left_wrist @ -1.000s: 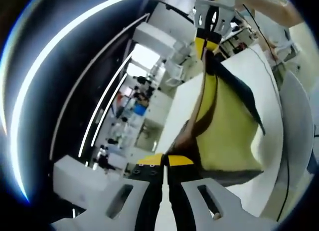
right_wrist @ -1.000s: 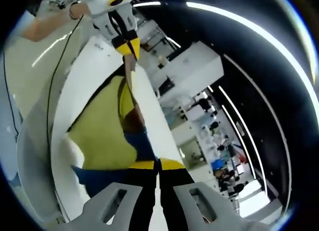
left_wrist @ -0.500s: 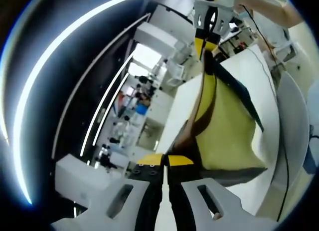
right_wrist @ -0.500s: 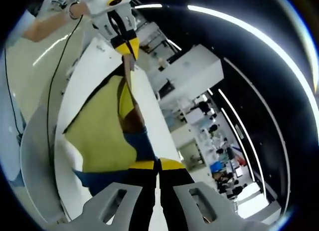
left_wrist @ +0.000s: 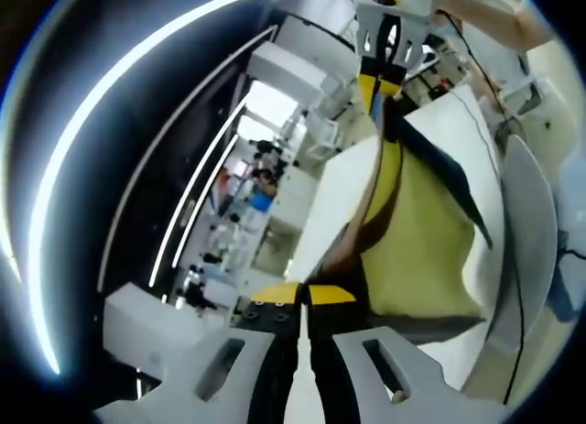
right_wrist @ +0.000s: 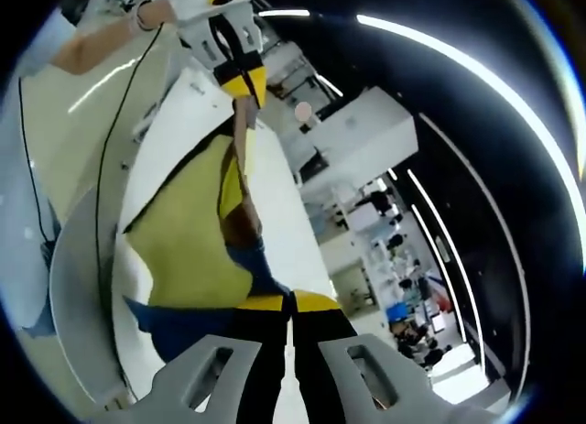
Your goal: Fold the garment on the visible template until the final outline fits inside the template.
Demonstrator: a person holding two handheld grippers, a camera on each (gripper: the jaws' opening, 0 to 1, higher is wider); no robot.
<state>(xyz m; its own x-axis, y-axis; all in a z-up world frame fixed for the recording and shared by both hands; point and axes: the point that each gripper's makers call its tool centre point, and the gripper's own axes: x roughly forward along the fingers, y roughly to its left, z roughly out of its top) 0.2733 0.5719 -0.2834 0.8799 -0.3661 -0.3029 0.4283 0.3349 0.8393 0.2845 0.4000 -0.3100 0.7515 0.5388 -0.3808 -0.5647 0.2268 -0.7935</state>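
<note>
The yellow cloth garment with dark blue trim (left_wrist: 417, 241) hangs stretched in the air between the two grippers — above the white bench (left_wrist: 467, 131), its lower part draping toward it. The left gripper (left_wrist: 304, 294) has its jaws closed on one edge, and the right gripper (right_wrist: 291, 301) has its jaws closed on the opposite edge.

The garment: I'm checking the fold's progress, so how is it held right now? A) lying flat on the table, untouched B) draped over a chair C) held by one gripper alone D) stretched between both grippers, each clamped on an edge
D: the yellow garment hangs taut between the left gripper and the right gripper, both shut on its edge above the white table.
</note>
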